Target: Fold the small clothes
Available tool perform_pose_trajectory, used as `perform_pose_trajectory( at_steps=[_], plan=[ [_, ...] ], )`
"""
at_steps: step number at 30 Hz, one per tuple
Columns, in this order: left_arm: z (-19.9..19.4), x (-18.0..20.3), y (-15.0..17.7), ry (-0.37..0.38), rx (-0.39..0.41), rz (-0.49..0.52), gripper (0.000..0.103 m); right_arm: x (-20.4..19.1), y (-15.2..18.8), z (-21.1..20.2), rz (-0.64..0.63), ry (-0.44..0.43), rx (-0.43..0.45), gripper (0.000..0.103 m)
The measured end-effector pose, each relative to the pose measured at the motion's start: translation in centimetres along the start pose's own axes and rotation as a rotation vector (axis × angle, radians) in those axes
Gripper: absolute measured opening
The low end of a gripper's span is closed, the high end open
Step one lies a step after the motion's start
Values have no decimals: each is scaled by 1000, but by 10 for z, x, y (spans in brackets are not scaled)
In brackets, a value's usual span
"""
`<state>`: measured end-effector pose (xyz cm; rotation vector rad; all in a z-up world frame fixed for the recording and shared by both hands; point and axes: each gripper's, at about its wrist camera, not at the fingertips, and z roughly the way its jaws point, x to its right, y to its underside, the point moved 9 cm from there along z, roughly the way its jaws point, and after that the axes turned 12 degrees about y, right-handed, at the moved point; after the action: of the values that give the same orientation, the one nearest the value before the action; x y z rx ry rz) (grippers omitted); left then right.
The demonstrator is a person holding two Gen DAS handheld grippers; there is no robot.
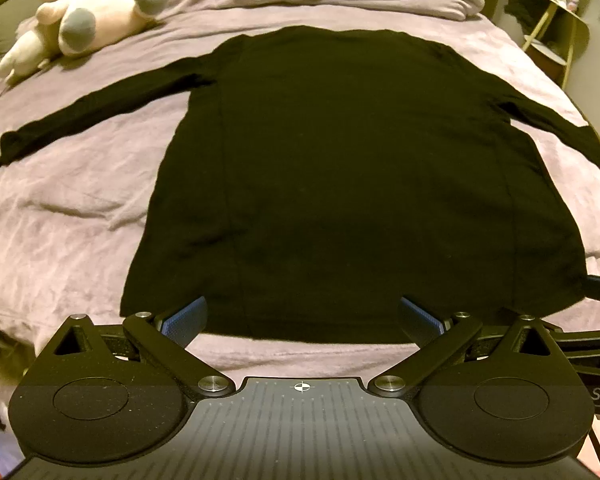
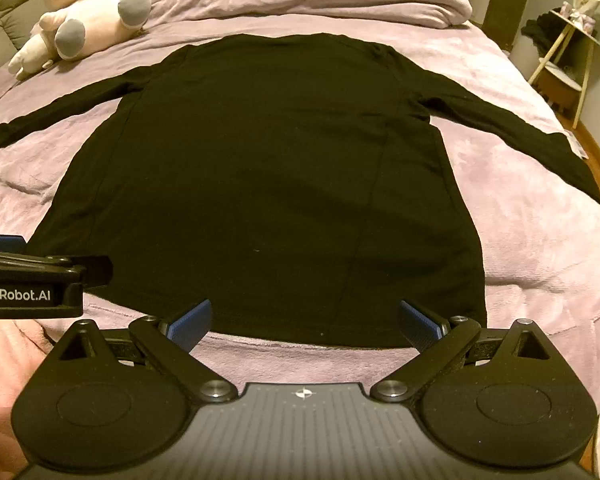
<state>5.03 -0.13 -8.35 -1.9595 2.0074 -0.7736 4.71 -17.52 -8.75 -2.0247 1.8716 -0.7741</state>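
Currently the black shirt [image 1: 340, 168] lies flat on the bed [image 1: 80, 208], sleeves spread left and right, unfolded. Left gripper [image 1: 302, 316] and right gripper [image 2: 305, 320] hover wide, empty, at its near hem. All folds remain.

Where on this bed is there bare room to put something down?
Bare bedspread lies left of the black shirt, below its left sleeve, and along the near edge by the hem. The far-left corner is crowded with plush toys.
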Motion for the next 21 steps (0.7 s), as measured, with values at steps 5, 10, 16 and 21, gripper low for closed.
perform_pose_trajectory(
  at_steps=[5, 10, 16, 21],
  plan=[
    [2, 0, -1, 0, -7, -1, 103, 1, 0, 0, 6, -7, -5, 99],
    [2, 0, -2, 0, -9, -1, 103, 1, -1, 1, 7, -12, -5, 99],
    [4, 0, -2, 6, -12, -6, 103, 2, -1, 2, 14, -18, -13, 99],
    [7, 0, -3, 8, -16, -10, 103, 2, -2, 3, 20, -21, -16, 99]
  ],
)
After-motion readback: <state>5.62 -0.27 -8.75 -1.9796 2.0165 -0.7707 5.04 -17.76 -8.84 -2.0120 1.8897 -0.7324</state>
